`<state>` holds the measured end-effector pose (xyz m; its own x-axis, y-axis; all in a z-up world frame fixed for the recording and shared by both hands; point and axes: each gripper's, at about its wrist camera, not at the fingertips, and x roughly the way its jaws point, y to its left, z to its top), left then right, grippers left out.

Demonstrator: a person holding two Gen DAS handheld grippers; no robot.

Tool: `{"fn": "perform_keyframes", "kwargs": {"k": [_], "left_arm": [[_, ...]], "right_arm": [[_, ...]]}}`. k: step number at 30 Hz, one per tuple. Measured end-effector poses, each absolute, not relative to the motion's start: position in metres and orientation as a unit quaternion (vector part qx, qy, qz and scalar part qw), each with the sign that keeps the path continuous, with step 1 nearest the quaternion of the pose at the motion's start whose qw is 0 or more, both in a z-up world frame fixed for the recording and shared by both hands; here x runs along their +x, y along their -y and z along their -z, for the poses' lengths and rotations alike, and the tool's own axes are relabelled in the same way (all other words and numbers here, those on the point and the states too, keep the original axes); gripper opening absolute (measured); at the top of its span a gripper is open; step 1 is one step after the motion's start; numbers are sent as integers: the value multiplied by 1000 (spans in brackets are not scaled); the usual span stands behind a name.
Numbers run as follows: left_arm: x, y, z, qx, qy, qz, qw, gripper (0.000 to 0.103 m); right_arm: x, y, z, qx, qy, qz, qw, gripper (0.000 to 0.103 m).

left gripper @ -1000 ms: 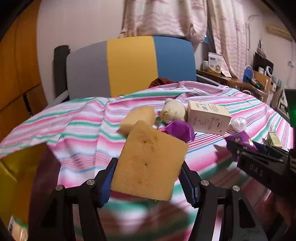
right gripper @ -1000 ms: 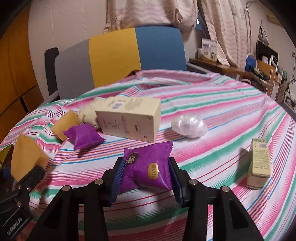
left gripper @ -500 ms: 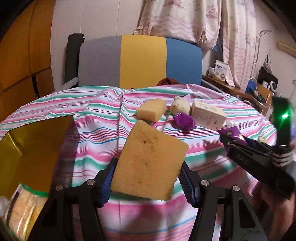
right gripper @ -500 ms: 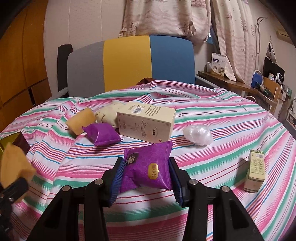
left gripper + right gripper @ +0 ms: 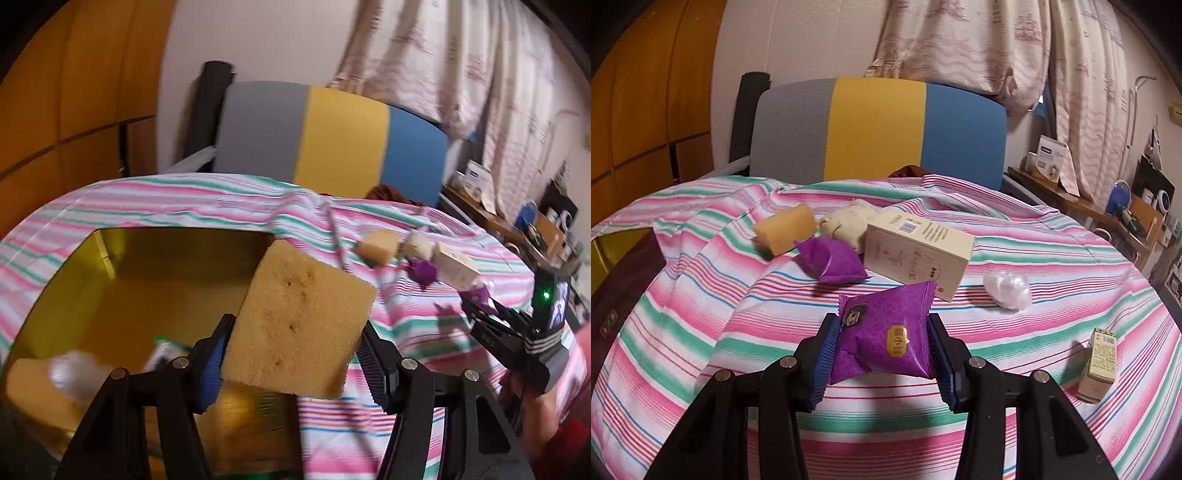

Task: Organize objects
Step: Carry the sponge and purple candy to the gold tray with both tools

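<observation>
Ahead of you a chair back [image 5: 877, 127] in grey, yellow and blue stands against a pale wall [image 5: 798, 40]. Wooden panels [image 5: 646, 110] fill your left, patterned curtains [image 5: 964, 40] hang upper right, and a cluttered shelf [image 5: 1082, 206] runs along the right.

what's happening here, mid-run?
A person is tidying items off a striped cloth, one gripper in each hand. The left gripper is shut on a yellow sponge, held over an open gold box that already has some items in it. The right gripper is shut on a purple packet. A second sponge, another purple packet and a carton lie on the cloth.
</observation>
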<state>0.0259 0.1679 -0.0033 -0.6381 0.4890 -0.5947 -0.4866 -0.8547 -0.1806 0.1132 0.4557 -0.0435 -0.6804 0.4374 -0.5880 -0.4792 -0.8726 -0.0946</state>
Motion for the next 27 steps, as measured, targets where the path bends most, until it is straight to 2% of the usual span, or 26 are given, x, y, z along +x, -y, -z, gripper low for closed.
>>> {"fn": "perform_keyframes", "kwargs": {"k": [8,27], "left_arm": [[2,-117,5,-348,30,-911,221,64],[-68,-34,22,-415,100,-894,138,64]], "right_arm": [[123,-446,36,-316,-71,-916,235,47],[108,-313,-27,-256,-141,-955,51,48]]}}
